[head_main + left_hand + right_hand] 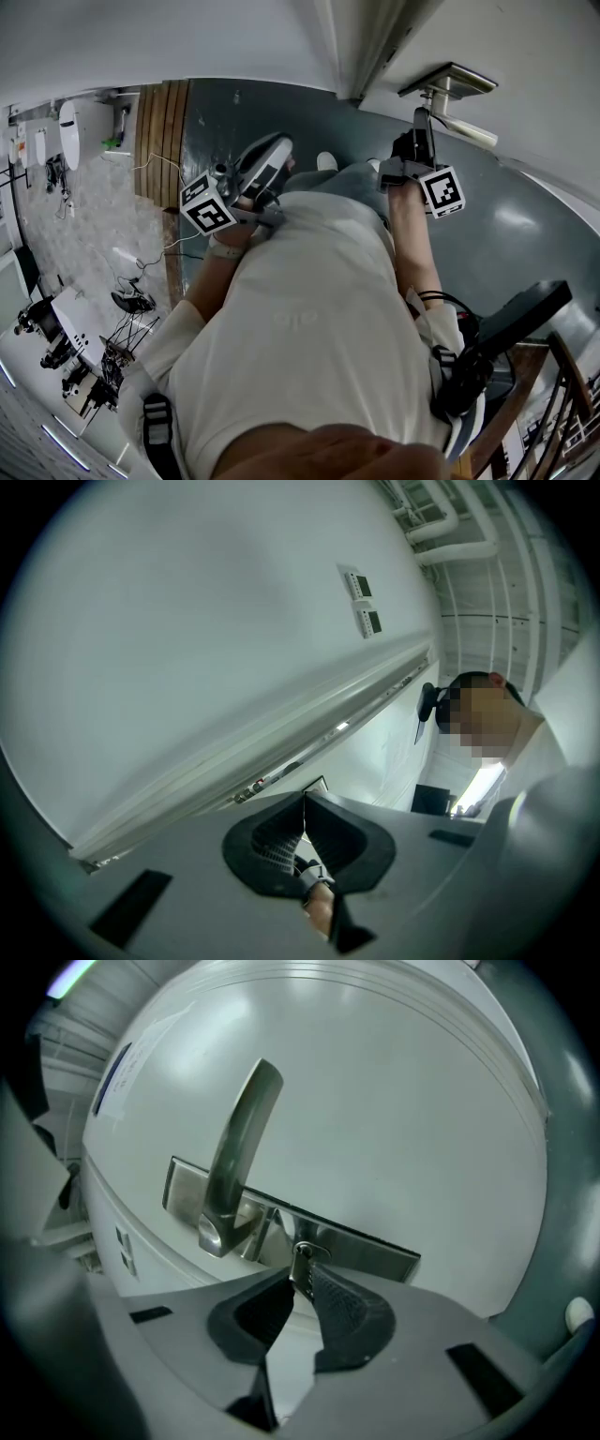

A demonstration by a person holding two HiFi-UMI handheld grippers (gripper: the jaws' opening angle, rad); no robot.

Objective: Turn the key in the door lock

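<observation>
The right gripper [300, 1281] pinches the key [303, 1252] between its jaws, below the door handle [239, 1138]. The left gripper [304, 803] has its jaws together, empty.

left tool [304, 810]: near waist, jaws together | right tool [306, 1284]: extended, pinching key [301, 1254]

White walls [141, 42] meet a dark grey floor [525, 225]; a strip of wooden planks [161, 131] borders pale tiles [84, 206] at left.
</observation>
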